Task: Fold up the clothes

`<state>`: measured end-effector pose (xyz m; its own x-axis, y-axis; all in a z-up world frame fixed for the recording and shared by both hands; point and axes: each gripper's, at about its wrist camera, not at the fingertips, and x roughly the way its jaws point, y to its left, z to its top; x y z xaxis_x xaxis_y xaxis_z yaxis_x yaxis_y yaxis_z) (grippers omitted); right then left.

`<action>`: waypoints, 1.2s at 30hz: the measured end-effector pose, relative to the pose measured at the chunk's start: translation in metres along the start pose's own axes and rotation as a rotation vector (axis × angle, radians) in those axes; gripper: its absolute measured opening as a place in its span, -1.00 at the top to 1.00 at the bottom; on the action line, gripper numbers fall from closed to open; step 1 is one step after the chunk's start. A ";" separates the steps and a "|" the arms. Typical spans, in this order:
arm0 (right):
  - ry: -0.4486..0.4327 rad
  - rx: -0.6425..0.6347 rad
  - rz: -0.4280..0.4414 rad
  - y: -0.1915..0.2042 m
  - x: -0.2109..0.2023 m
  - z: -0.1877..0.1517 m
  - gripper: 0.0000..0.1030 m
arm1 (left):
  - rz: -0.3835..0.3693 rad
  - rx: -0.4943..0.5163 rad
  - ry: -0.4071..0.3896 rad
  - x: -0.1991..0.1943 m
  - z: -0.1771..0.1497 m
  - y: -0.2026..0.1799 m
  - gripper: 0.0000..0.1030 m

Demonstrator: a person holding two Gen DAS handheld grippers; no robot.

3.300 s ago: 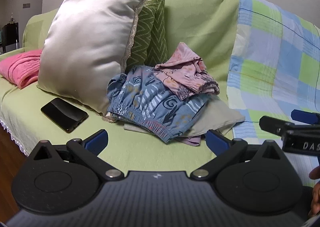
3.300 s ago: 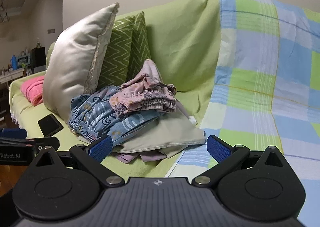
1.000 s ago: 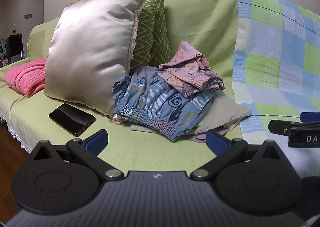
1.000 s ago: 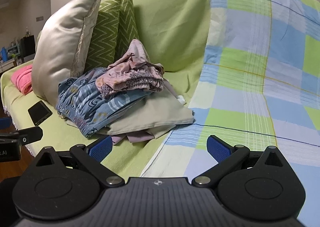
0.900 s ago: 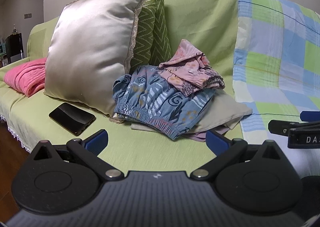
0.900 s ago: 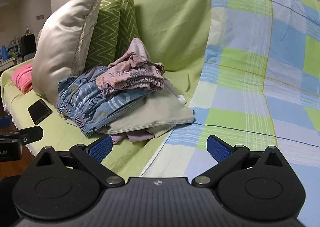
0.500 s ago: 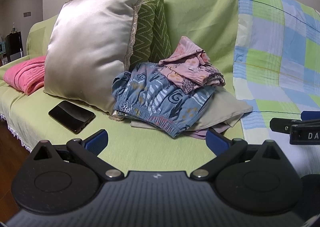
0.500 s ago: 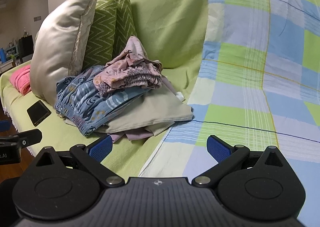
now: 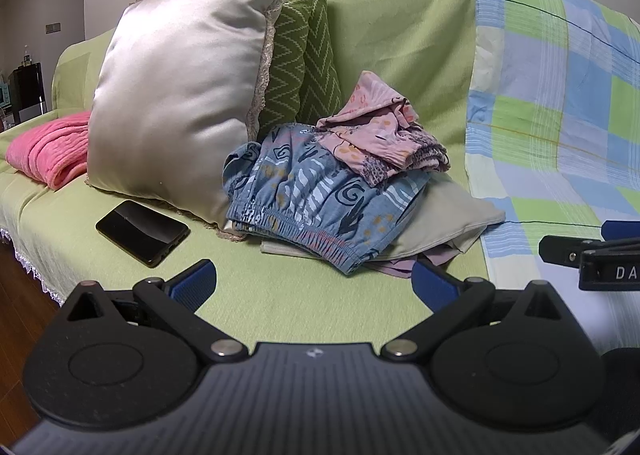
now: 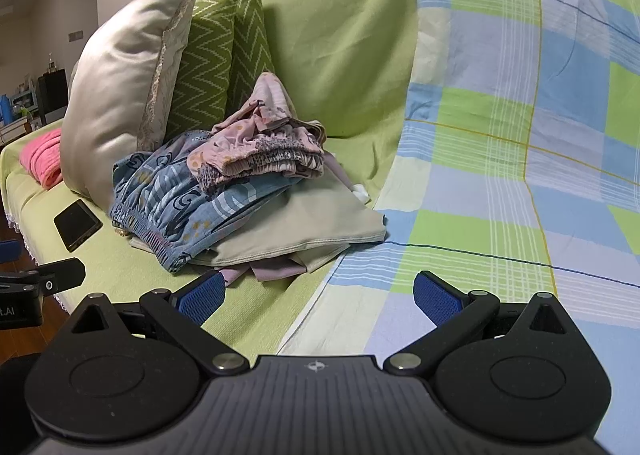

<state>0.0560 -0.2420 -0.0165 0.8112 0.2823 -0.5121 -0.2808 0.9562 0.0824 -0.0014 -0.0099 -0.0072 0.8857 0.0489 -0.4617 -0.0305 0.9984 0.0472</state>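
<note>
tools (image 9: 314,287) spread — phone (image 9: 142,232) beside clothes (image 9: 320,195)

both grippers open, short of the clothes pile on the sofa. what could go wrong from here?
1. The pink garment sits crumpled on the blue patterned shorts, which overlie a beige piece. A low pinch may drag several layers at once.
2. The phone lies on the sofa cover near the pile; spreading clothes that way could cover or knock it off.
3. The left gripper and right gripper, both open, are close together; they might collide going for the same garment.
</note>
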 end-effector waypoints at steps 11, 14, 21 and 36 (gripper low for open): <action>0.006 -0.001 0.002 0.000 0.000 0.000 -1.00 | 0.001 -0.003 0.006 0.001 0.000 0.000 -0.99; 0.006 -0.001 0.003 0.000 0.000 0.000 -1.00 | 0.002 -0.001 0.005 0.001 0.000 0.000 -0.99; 0.004 0.002 0.005 -0.001 0.000 0.000 -1.00 | 0.010 -0.011 -0.019 -0.003 0.000 0.002 -0.99; -0.045 -0.119 0.060 -0.002 0.011 0.037 -0.99 | -0.067 0.160 -0.112 0.017 0.038 0.012 -0.99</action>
<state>0.0843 -0.2376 0.0093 0.8128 0.3441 -0.4701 -0.3856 0.9226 0.0086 0.0309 0.0014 0.0188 0.9295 -0.0294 -0.3676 0.0959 0.9818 0.1639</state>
